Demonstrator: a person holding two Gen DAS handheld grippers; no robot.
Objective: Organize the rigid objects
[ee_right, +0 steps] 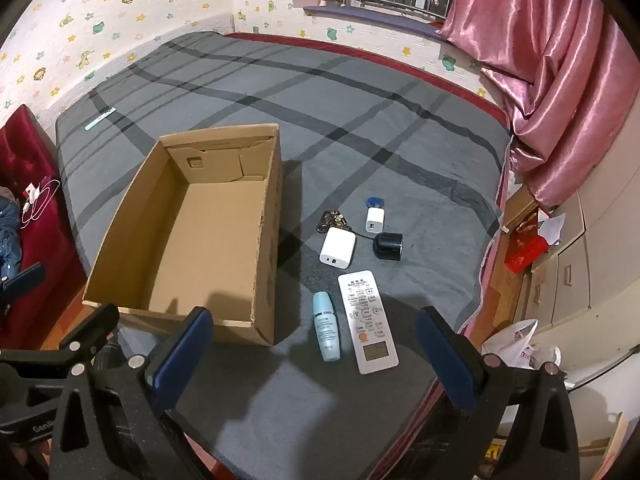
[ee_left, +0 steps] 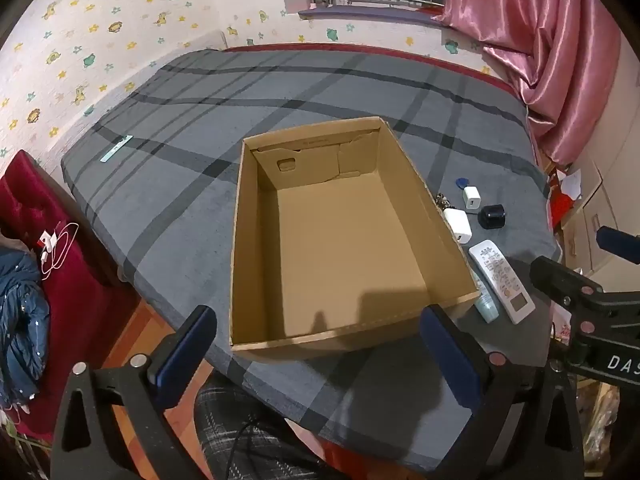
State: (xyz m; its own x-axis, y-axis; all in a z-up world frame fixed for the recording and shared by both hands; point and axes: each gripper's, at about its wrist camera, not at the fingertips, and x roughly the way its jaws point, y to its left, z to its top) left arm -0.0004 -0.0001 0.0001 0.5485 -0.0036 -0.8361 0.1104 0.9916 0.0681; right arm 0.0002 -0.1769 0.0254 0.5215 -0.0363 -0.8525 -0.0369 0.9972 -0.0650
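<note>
The box [ee_left: 332, 248] sits open-topped and bare on the bed [ee_right: 360, 128], straight ahead of the left gripper [ee_left: 320, 344], ready to take things dropped in from above. The items to sort lie loose in a cluster just beside its right wall, probably so each is a short carry over the rim. Closest ahead of the right gripper [ee_right: 312, 344] are the bottle [ee_right: 327, 326] and the remote [ee_right: 368, 320], side by side; beyond them the big charger [ee_right: 338, 246], small charger [ee_right: 375, 220], black case [ee_right: 387, 246], keys [ee_right: 334, 218] and blue tag [ee_right: 375, 201]. Both grippers hover low at the near edge, tilted down, jaws spread wide and holding nothing. Nothing is in the box yet.
</note>
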